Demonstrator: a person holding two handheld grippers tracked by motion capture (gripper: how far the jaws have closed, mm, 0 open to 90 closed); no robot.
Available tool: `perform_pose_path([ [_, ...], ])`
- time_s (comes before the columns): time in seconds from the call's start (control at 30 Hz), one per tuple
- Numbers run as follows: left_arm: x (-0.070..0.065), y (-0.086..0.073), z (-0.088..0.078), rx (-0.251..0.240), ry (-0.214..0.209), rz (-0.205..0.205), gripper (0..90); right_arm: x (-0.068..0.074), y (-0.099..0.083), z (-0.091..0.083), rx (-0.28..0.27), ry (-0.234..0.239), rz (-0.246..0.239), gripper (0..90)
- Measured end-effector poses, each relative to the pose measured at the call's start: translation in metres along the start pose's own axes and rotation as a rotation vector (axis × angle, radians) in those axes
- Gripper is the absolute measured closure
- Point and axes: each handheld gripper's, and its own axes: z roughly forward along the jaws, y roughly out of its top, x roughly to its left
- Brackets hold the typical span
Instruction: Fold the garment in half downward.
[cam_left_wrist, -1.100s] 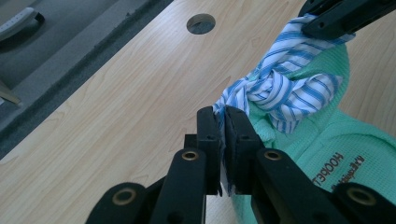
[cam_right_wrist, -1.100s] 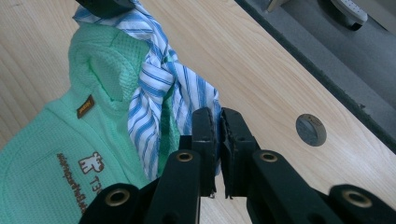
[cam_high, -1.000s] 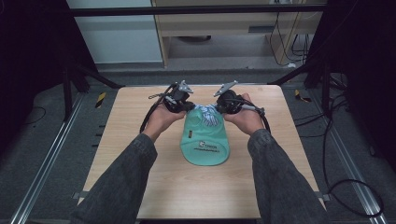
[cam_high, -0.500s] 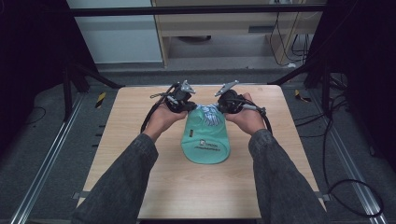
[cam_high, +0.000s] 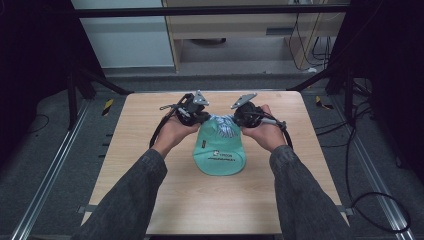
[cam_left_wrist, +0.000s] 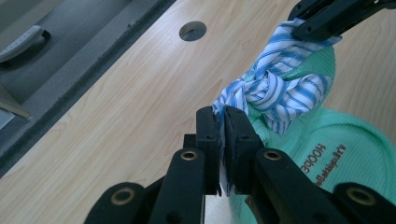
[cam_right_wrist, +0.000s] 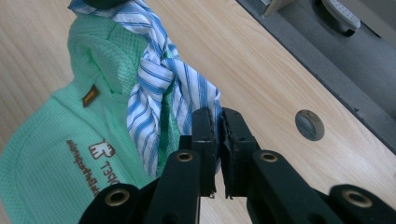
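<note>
A mint-green cloth bag (cam_high: 220, 152) with a printed logo lies in the middle of the wooden table (cam_high: 150, 175). A blue-and-white striped tie (cam_high: 223, 127) is knotted at its far end. My left gripper (cam_high: 204, 118) is shut on one tail of the striped tie (cam_left_wrist: 275, 91), which is pinched between its pads. Across from it, my right gripper (cam_high: 239, 120) is shut on the other tail of the striped tie (cam_right_wrist: 159, 93). The knot sits between the two grippers, above the green bag (cam_left_wrist: 336, 140). In the right gripper view the green bag (cam_right_wrist: 60, 140) lies at the left.
A round cable hole (cam_left_wrist: 192, 31) sits in the table near its far edge; the same hole (cam_right_wrist: 309, 125) is in the right gripper view. Beyond the table lie a grey floor and a cabinet (cam_high: 235, 30). Metal rails (cam_high: 45, 185) run along both sides.
</note>
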Motion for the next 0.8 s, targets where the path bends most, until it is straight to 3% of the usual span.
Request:
perform_pose_path([
  [0.27,0.013,0.009,0.008,-0.006,0.006,-0.027,85.2,-0.006,0.009,0.0,-0.006,-0.023,0.003,84.8],
  [0.37,0.012,0.011,0.01,-0.004,0.003,-0.016,85.3,-0.009,0.009,0.001,-0.002,-0.032,0.006,84.9],
  [0.53,0.001,0.007,0.008,-0.003,0.004,0.003,85.2,-0.005,0.001,0.003,0.008,-0.026,0.0,84.9],
  [0.8,-0.016,-0.006,0.0,-0.023,0.006,0.033,85.1,0.011,-0.015,-0.004,-0.026,-0.012,-0.015,84.8],
])
